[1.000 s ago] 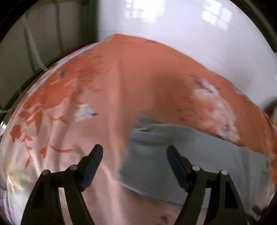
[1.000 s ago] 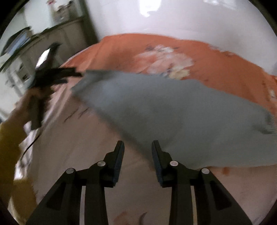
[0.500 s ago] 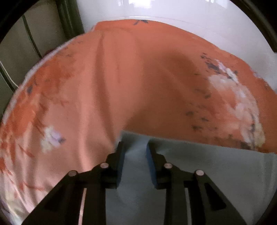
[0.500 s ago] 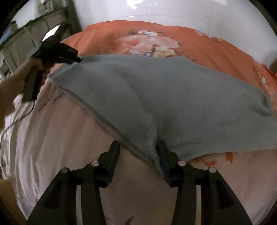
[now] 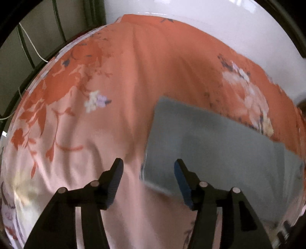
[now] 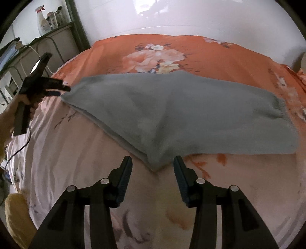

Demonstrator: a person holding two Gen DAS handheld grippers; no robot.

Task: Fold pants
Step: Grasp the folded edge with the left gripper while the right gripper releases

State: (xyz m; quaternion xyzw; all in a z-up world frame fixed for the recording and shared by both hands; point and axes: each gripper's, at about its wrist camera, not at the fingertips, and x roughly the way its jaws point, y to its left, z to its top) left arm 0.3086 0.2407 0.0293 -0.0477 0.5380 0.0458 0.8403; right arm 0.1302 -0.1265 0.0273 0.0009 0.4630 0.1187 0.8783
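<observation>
The grey pants (image 6: 172,111) lie folded flat across the orange floral bedsheet (image 6: 220,57), elastic waistband at the right. My right gripper (image 6: 152,157) is open, and the pants' near corner lies on the sheet just between its fingertips, untouched by the pads. My left gripper (image 6: 61,91) hovers at the pants' far left corner. In the left wrist view the left gripper (image 5: 148,160) has its jaws opening. The edge of the pants (image 5: 220,149) lies below and between them on the bedsheet (image 5: 153,67), and the pads do not press on it.
A glossy white wall (image 6: 172,17) runs behind the bed. A metal shelf with a spray bottle (image 6: 43,21) stands at the far left. A person's hand and yellow sleeve (image 6: 15,210) hold the left gripper, from which a cable trails.
The left gripper was shut on the pants' corner half a second ago; it has let go and lifted back. The right gripper has widened and drawn back off the near corner. The pants now lie flat.
</observation>
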